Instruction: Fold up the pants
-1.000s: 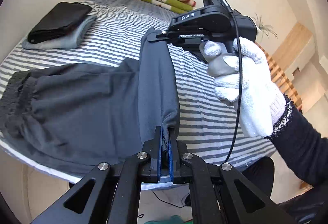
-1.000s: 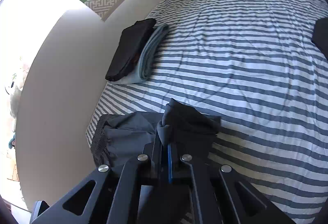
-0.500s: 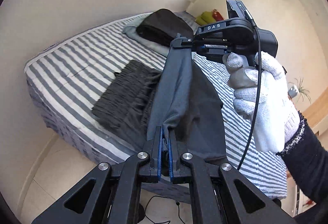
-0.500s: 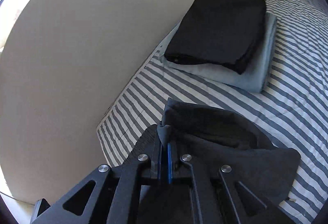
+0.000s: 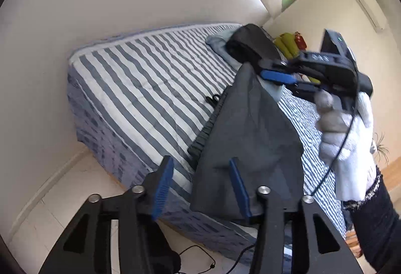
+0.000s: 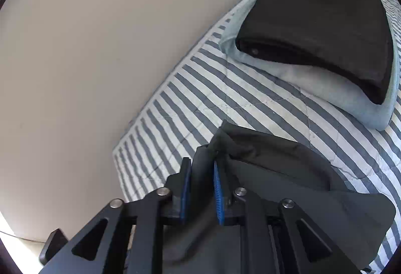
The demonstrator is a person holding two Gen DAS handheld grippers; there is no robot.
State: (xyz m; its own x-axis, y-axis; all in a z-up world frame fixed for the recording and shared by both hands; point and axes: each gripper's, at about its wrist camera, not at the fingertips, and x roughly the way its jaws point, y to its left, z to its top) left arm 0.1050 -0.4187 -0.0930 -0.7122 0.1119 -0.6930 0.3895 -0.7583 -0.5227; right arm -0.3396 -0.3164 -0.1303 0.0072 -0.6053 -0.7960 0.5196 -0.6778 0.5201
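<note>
One pants [image 5: 250, 138], two grippers [image 5: 200, 188] [image 6: 200, 188], two folded garments [image 6: 323, 15].

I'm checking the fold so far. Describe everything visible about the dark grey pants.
The dark grey pants are thin, matte woven-looking fabric, folded over on the striped bed near its foot edge. A gathered elastic waistband shows along one side under the upper layer. One end hangs slightly past the mattress edge. The left claw is open, one finger against the cloth. The right claw has parted fingers with fabric bunched between them. Beyond the pants lies a separate folded pile.
</note>
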